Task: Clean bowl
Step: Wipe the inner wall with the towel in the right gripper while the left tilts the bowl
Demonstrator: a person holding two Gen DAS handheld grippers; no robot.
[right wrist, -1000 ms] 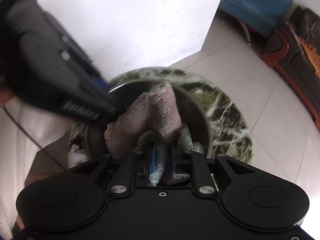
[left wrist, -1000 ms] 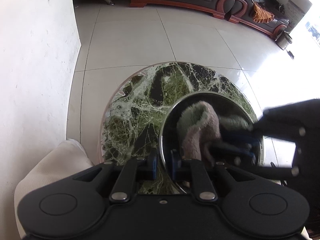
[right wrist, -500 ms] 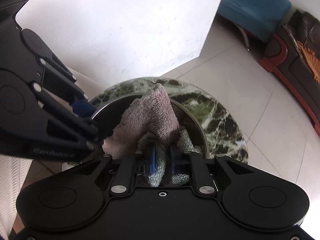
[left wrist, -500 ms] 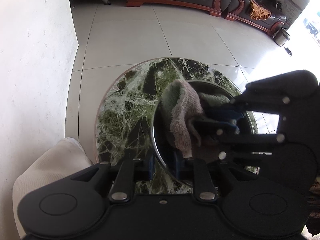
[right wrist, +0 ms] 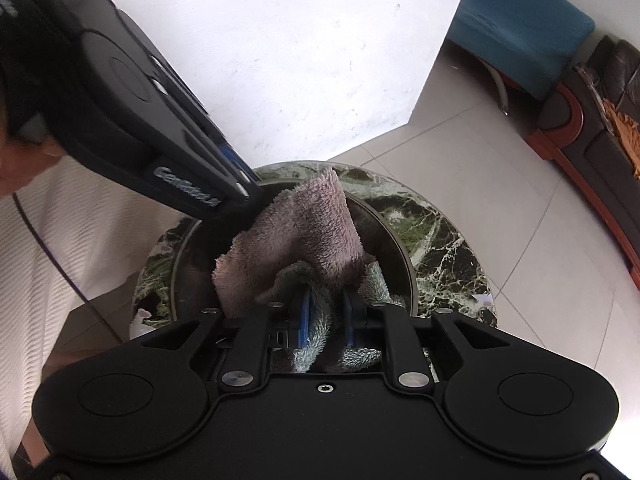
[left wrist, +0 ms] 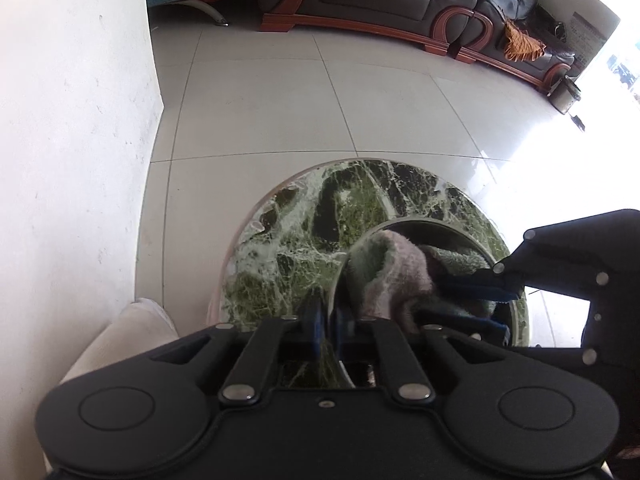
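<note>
Black tool [right wrist: 326,316], blue pads, silver screws; cream ribbed sleeve [right wrist: 60,260], perhaps knitted.

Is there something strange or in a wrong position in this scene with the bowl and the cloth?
Nothing stands out. The left gripper pinches the rim of the metal bowl on the round marble table, and the right gripper holds the cloth inside it. No spill or damage shows.

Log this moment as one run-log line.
left tool: shut on bowl rim | right tool: shut on cloth, inside bowl | table: marble
</note>
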